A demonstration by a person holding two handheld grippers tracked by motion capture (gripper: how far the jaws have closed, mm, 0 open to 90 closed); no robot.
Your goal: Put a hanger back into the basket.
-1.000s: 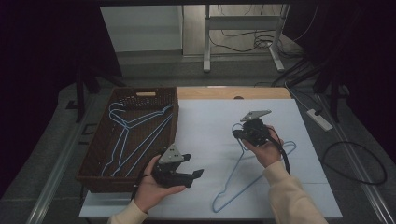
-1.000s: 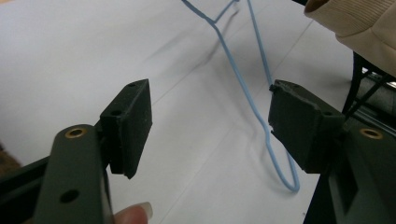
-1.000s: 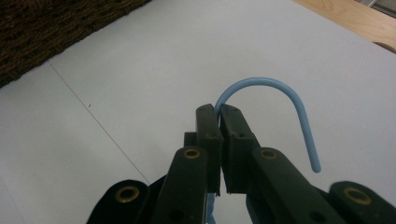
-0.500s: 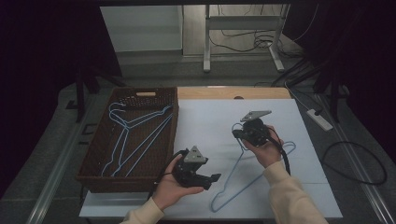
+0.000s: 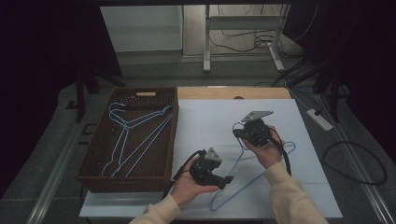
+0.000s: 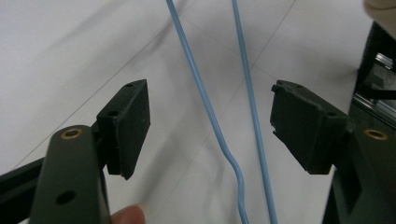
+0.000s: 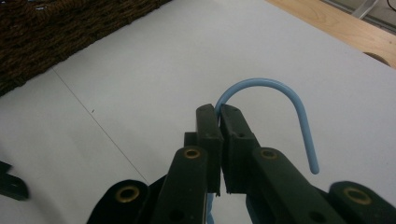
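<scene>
Since a second ago, the left hand-held gripper (image 5: 228, 179) has slid from beside the woven brown basket (image 5: 95, 168) to the thin blue wire hanger (image 5: 236, 179) on the smooth white worktop (image 5: 205, 121); its jaws stand spread, both wires between them, untouched. Right hand-held gripper (image 7: 219, 122) stays pinching the hanger's neck below its curved hook.

basket (image 5: 98, 175): left of mat (image 5: 205, 116) | hanger (image 5: 236, 168): on mat | hangers (image 5: 135, 135): in basket
</scene>
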